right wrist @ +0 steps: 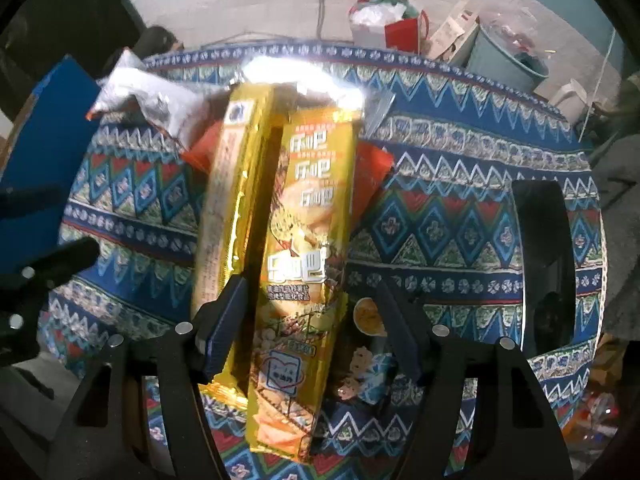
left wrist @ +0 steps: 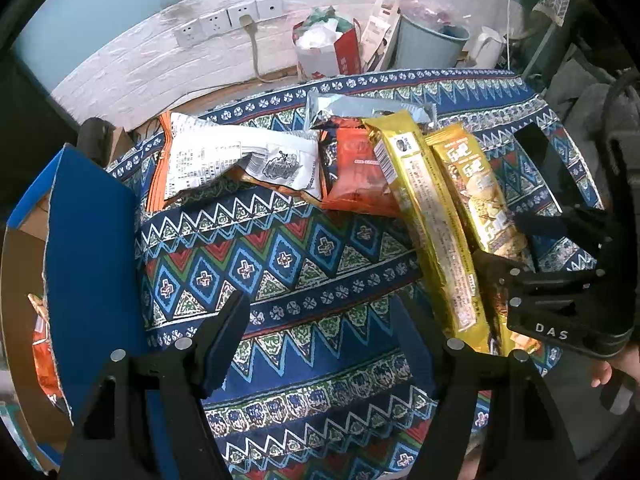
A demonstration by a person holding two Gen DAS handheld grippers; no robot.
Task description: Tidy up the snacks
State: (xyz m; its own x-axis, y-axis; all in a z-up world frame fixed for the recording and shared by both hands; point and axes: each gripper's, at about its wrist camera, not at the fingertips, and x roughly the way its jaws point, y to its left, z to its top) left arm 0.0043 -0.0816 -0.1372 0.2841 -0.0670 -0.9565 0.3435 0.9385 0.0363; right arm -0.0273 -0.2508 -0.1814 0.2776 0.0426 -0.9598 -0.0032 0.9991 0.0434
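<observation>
Two long gold snack packs lie side by side on the patterned tablecloth (left wrist: 280, 264): a printed one (right wrist: 304, 248) and a plainer one (right wrist: 228, 208) to its left. They also show in the left wrist view, printed (left wrist: 480, 196) and plainer (left wrist: 424, 208). My right gripper (right wrist: 312, 320) is open, its jaws on either side of the printed pack's near end. It shows in the left wrist view (left wrist: 532, 256). An orange pack (left wrist: 356, 176) and a white pack (left wrist: 240, 160) lie behind. My left gripper (left wrist: 332, 336) is open and empty over bare cloth.
A blue cardboard box (left wrist: 88, 264) stands open at the left table edge with an orange pack (left wrist: 44, 352) inside. A black phone (right wrist: 548, 268) lies at the right of the table. Behind the table are a paper bag (left wrist: 328, 48), a grey bin (left wrist: 428, 44) and wall sockets (left wrist: 228, 24).
</observation>
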